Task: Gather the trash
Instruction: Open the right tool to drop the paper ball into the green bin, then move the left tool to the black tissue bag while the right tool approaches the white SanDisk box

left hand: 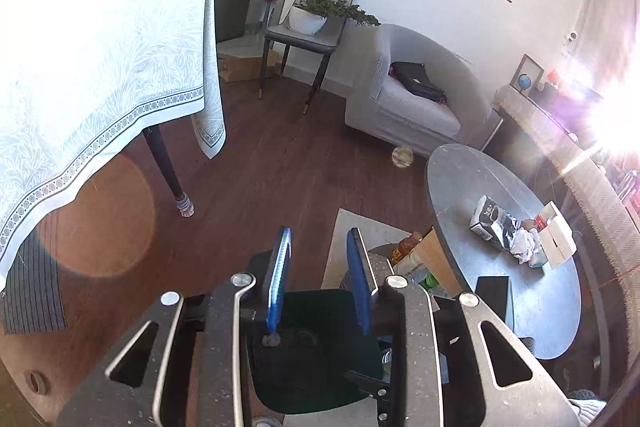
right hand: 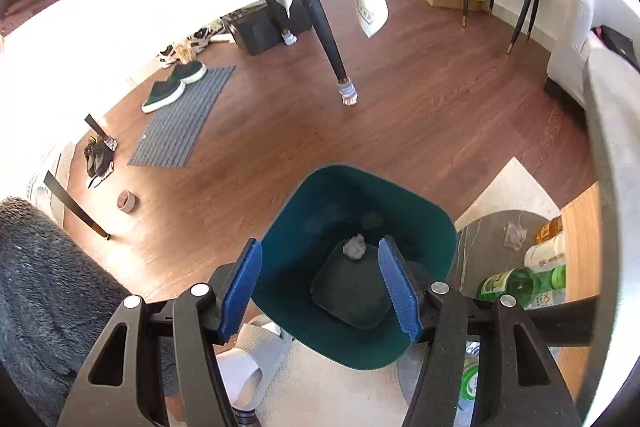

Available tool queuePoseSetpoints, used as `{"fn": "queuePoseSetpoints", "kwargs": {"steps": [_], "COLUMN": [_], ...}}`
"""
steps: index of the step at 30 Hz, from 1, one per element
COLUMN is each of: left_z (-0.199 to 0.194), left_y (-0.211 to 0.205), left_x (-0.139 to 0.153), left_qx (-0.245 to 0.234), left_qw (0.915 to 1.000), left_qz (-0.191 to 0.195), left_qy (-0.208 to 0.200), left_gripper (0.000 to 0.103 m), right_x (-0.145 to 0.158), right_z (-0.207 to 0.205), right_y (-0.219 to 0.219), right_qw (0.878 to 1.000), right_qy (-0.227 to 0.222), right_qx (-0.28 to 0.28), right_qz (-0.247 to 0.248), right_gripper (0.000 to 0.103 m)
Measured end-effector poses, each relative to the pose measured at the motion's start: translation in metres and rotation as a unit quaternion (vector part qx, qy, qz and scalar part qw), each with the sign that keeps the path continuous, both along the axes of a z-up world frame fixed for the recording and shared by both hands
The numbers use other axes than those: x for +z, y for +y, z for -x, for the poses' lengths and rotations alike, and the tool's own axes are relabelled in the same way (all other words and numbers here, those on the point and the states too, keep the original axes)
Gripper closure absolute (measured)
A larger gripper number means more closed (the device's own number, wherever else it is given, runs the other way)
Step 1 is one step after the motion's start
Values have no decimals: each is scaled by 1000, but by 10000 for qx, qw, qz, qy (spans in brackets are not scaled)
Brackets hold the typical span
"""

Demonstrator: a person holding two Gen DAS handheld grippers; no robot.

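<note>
A teal trash bin [right hand: 420, 223] stands on the floor below my right gripper [right hand: 320, 259], which is open and empty above its mouth. A crumpled grey paper ball [right hand: 355, 247] lies on the bin's bottom. The bin also shows dark under my left gripper [left hand: 320, 247] in the left wrist view [left hand: 316, 359]; that gripper is open and empty. On the round grey table [left hand: 540, 311] lie a crumpled white tissue [left hand: 526, 245], a torn carton [left hand: 490, 223] and a white box [left hand: 558, 241].
Bottles [right hand: 516, 283] stand on a low shelf right of the bin, with a crumpled tissue [right hand: 514, 235] nearby. A cloth-covered dining table [left hand: 100, 67], a chair with a plant [left hand: 312, 23], a grey armchair [left hand: 408, 95], a doormat with shoes [right hand: 180, 115] and a slipper [right hand: 248, 359] surround the open wood floor.
</note>
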State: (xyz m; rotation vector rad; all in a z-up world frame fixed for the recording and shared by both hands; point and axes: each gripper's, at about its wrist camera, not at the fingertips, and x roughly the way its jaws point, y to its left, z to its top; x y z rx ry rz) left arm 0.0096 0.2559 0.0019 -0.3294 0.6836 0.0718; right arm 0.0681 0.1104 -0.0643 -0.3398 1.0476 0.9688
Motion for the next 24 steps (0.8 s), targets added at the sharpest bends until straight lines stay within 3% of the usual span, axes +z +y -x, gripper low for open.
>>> {"fn": "queuePoseSetpoints", "kwargs": {"steps": [5,9,14,24], "left_z": [-8,-18,-23,-48], "left_y": [-15,-38,-74,-150], "left_x": [10,11,16,12], "left_qx": [-88,-199,-647,-1550], "left_qw": [9999,9985,9947,9821], "left_qz": [-70,-512,-753,-970], "left_qy": [-104,-44,-284,-461], "left_gripper": [64,58,42,24], "right_x": [46,71,100,122], "right_z": [6,6,4,-11], "right_y": [-22,-43,-75,-156], "right_qw": [9985,9964,9922,9819], "right_qy": [-344,-546,-817,-1048], "right_qx": [-113,-293,-539,-1286], "right_qz": [-419,-575,-773,-912], "right_gripper": [49,53,55,60]}}
